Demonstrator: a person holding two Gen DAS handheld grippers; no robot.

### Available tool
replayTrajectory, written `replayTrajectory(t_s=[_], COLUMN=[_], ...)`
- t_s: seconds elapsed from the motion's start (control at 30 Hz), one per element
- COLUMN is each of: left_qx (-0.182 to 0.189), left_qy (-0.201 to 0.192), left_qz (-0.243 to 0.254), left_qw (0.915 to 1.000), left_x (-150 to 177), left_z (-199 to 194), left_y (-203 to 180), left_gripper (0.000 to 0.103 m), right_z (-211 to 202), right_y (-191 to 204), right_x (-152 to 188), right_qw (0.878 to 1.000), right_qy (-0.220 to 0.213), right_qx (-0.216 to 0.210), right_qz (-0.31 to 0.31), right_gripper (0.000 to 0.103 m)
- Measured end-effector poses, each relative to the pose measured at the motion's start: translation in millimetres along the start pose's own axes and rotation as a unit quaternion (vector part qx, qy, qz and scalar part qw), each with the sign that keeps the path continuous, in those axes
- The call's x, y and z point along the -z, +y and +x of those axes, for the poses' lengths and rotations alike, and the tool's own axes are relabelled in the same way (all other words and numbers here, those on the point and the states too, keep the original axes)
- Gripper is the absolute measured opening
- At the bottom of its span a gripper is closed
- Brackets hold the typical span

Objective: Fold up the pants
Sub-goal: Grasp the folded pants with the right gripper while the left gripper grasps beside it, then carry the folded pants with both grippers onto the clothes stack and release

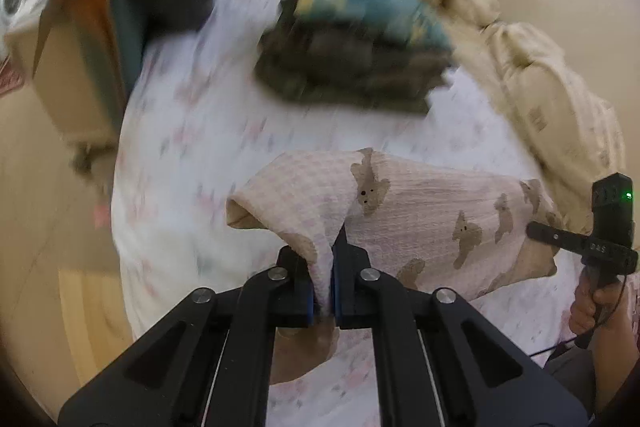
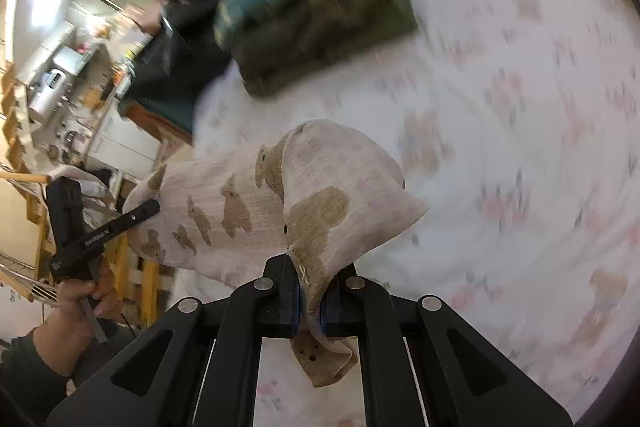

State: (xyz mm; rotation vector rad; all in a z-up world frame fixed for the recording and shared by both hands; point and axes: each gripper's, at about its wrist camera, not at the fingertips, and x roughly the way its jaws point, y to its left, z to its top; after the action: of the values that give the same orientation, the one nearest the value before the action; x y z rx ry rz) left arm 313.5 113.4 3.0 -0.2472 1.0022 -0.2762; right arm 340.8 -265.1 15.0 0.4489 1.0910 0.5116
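Pants (image 1: pixel 420 223) hang stretched between my two grippers at lower centre of both views, above the bed (image 1: pixel 224 155). Left gripper (image 1: pixel 324 291) and right gripper (image 2: pixel 310 297) each pinch a thin fabric corner; I judge a tug could slip either free.

Support surface: a bed (image 1: pixel 192 131) under a white sheet (image 2: pixel 500 75) printed with small pink and grey-blue motifs. A stack of folded clothes (image 1: pixel 352 67), teal on top and olive below, lies directly on the sheet. Beyond the stack, along the bed's far edge, lies a bunched cream quilt (image 1: pixel 536 79). Left of the stack, at the bed's edge, sits a dark bag (image 2: pixel 188 43). The frames are blurred.
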Motion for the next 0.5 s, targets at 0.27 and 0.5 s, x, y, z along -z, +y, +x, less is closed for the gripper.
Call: replayTrajectory(t_s=[0.27,0.5], left_qx=[0.031,0.024], left_qy=[-0.052,-0.063], left_qz=[0.026,0.034], left_qw=[0.9978,0.9971], left_x=[-124.4,-244.1], left_z=[2.9,65.3], left_y=[-12.0,-9.6], left_gripper=[0.004,0.004], right_z=[-16.3,22.8], right_y=[23.5,14.3], right_x=[-136.1,-274.2], right_qw=[0.997,0.994], right_qy=[-0.049,-0.050], right_qx=[0.019,0.059], right_qz=[-0.062,-0.080], right_gripper=[0.005,0.005])
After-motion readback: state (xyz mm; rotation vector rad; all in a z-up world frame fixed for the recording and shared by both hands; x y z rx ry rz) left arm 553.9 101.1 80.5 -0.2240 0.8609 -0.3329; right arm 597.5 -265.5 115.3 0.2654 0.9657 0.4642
